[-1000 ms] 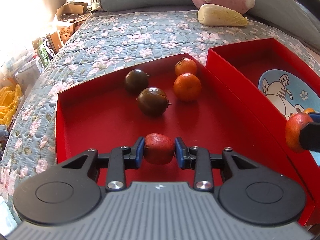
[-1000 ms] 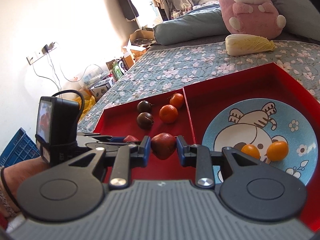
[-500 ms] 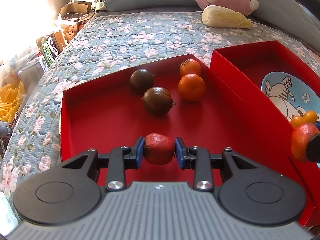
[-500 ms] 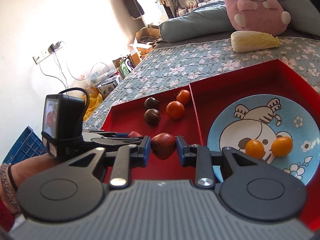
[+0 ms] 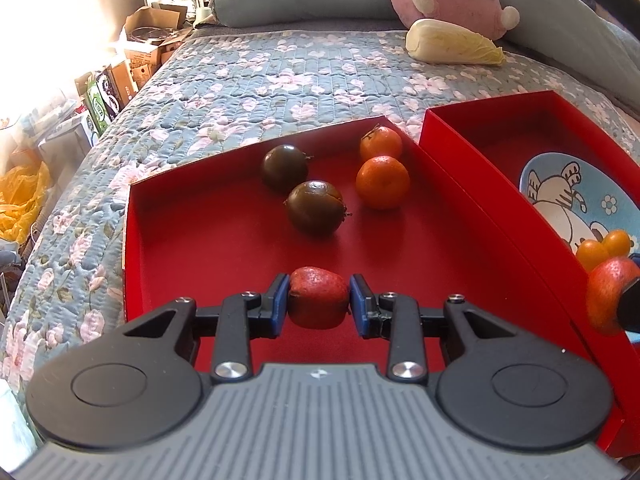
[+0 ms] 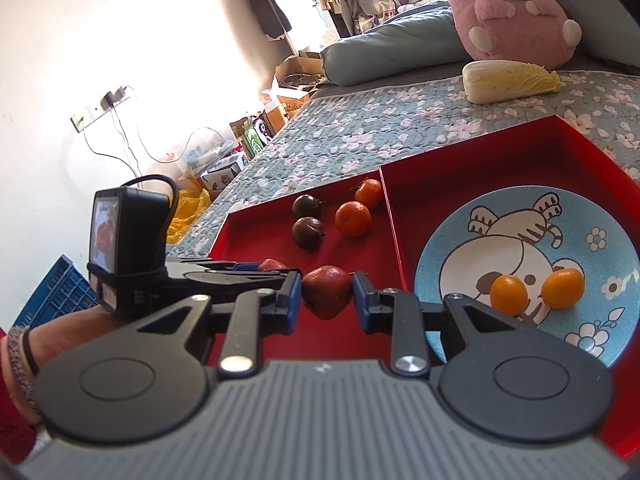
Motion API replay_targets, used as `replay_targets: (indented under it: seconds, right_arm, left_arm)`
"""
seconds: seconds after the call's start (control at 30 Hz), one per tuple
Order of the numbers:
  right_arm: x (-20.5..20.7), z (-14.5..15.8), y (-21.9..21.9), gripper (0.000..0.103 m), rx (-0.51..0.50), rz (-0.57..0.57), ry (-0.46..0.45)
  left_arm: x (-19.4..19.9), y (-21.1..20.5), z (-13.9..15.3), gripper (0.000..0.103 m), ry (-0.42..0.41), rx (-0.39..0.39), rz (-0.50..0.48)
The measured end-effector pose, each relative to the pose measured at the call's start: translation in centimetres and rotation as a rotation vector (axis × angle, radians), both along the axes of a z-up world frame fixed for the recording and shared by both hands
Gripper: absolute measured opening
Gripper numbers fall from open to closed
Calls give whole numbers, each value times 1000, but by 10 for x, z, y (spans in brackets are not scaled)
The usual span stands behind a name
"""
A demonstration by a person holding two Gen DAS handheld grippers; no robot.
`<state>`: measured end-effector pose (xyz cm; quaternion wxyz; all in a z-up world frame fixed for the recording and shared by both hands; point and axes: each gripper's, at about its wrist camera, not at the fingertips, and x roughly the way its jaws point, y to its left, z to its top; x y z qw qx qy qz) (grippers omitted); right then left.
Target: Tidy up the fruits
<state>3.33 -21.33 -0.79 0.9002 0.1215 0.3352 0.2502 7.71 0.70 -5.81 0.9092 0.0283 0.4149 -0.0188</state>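
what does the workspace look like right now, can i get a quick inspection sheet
surface: floral quilted bedspread carrying two red shallow boxes, left box, right box.
job's things: two orange mandarins and two dark brown round fruits in the left box; two small orange fruits on the blue cartoon plate in the right box.
clutter: pale napa cabbage, pink plush toy.
grippers: left gripper shut on a red fruit; right gripper shut on another red fruit.
cables: wall-socket wires.
surroundings: cardboard boxes, blue crate.

The right gripper point(image 6: 327, 295) clamps a red fruit point(image 6: 326, 291) beside the blue plate point(image 6: 452, 256) holding two kumquats point(image 6: 508, 290).
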Motion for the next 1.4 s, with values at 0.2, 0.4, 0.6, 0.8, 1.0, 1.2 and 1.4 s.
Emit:
replay_targets:
  seconds: [0.2, 0.4, 0.6, 0.8, 1.0, 1.2, 1.4]
  right_arm:
    - [-2, 1, -4, 31, 9, -1, -1]
    - [-4, 4, -10, 31, 23, -4, -8]
    - [-5, 5, -20, 31, 34, -20, -10]
    - [-6, 6, -34, 31, 46, -44, -13]
    - [-4, 3, -52, 31, 45, -76, -11]
    - [-3, -4, -75, 31, 36, -123, 0]
    - [-2, -9, -93, 31, 27, -161, 8]
  left_arm:
    - [-3, 1, 3, 38, -10, -3, 5]
    - [-8, -1, 7, 38, -27, 2, -1]
    - [-11, -4, 11, 38, -37, -1, 3]
    - [-14, -6, 14, 38, -43, 2, 9]
    - [-16, -13, 21, 38, -62, 3, -5]
    - [-16, -23, 29, 38, -77, -1, -30]
    - [-15, -37, 34, 38, -81, -20, -54]
